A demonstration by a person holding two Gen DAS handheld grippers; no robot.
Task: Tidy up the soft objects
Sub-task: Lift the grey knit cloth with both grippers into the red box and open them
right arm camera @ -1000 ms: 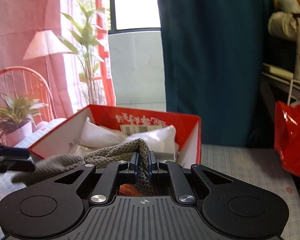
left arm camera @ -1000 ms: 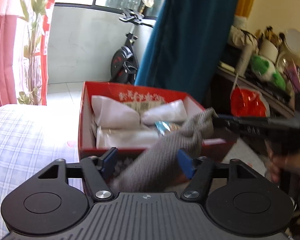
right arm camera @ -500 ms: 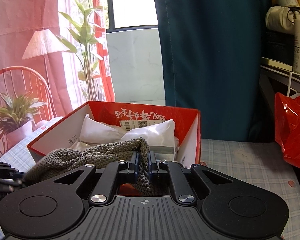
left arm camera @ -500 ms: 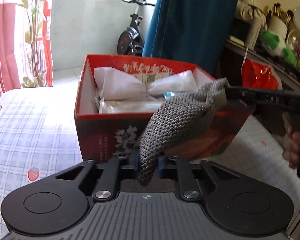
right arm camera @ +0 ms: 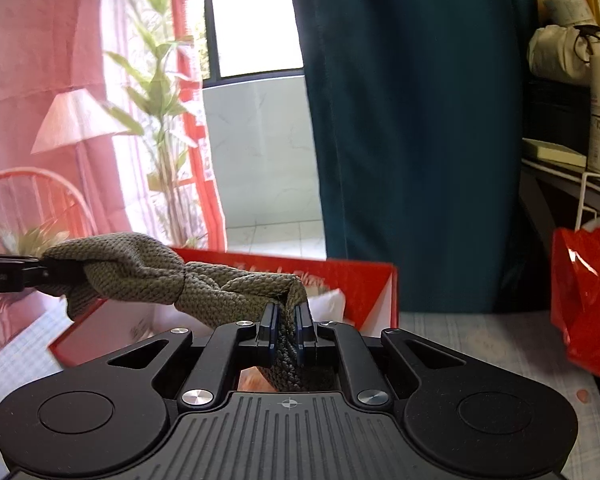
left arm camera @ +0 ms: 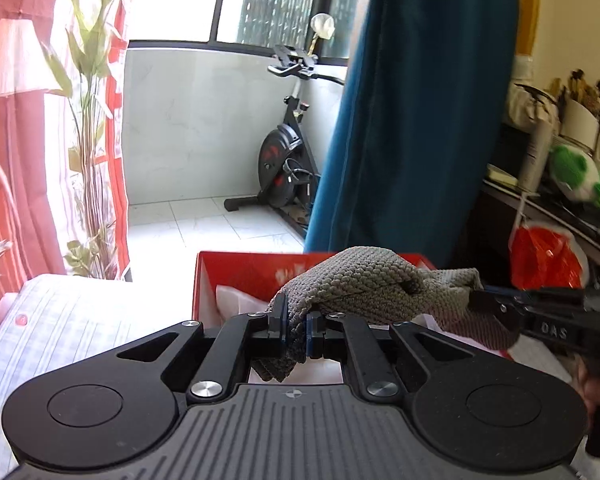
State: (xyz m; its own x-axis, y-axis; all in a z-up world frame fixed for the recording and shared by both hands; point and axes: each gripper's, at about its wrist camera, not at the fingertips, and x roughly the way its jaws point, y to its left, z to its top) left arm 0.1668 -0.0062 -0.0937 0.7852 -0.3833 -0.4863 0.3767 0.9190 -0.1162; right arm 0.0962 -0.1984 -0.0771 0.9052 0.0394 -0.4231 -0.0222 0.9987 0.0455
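In the left wrist view, the left gripper [left arm camera: 296, 330] is pinched tight on one end of a grey knitted cloth [left arm camera: 374, 290], with a short tail of the knit hanging below the blue pads [left arm camera: 310, 336]. From there the cloth bunches up and runs to the right, held in the air over the near edge of a red cardboard box [left arm camera: 240, 270], until its other end meets the tip of the right gripper [left arm camera: 480, 302], which reaches in from the right edge. White soft packets [left arm camera: 236, 300] lie inside the box, partly hidden behind the cloth. A checked bed sheet [left arm camera: 72, 328] spreads out to the left of the box, and an exercise bike [left arm camera: 284, 160] stands far behind by a blue curtain [left arm camera: 412, 120]. In the right wrist view, the left gripper [right arm camera: 40, 274] enters from the left edge, clamped on the cloth's [right arm camera: 140, 272] far end; the knit twists in the middle, then slopes down to the right gripper [right arm camera: 286, 334], whose pads [right arm camera: 269, 330] are closed narrowly on it, the end dropping between them. The box [right arm camera: 360, 280] sits just behind and below the stretched cloth. A red plastic bag [right arm camera: 588, 292] hangs at the far right.
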